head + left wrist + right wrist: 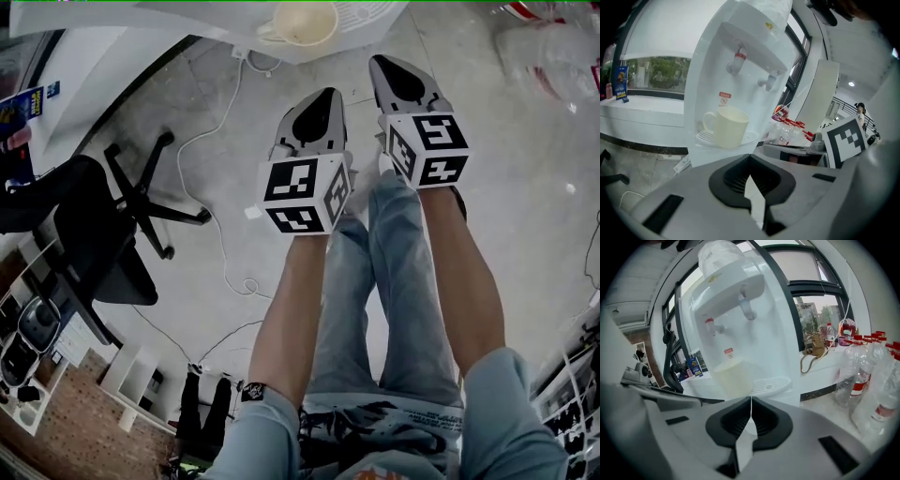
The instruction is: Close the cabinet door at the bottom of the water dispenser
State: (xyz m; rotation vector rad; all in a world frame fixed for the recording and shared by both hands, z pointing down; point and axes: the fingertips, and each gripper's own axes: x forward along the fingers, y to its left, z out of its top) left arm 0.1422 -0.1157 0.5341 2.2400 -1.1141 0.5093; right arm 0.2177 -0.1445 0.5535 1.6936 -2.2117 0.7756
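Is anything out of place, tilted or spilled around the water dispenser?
Nothing is spilled or tipped. The cup stands upright on the drip tray of the water dispenser. Only a white cable trails loose across the floor. The cabinet door is not in view.

One white plastic water dispenser (708, 89), two white dispenser taps (737, 63), one cream handled mug (731, 127), one black swivel office chair (98, 239).

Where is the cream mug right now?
In the left gripper view, the cream mug stands on the water dispenser's drip tray, below its taps.
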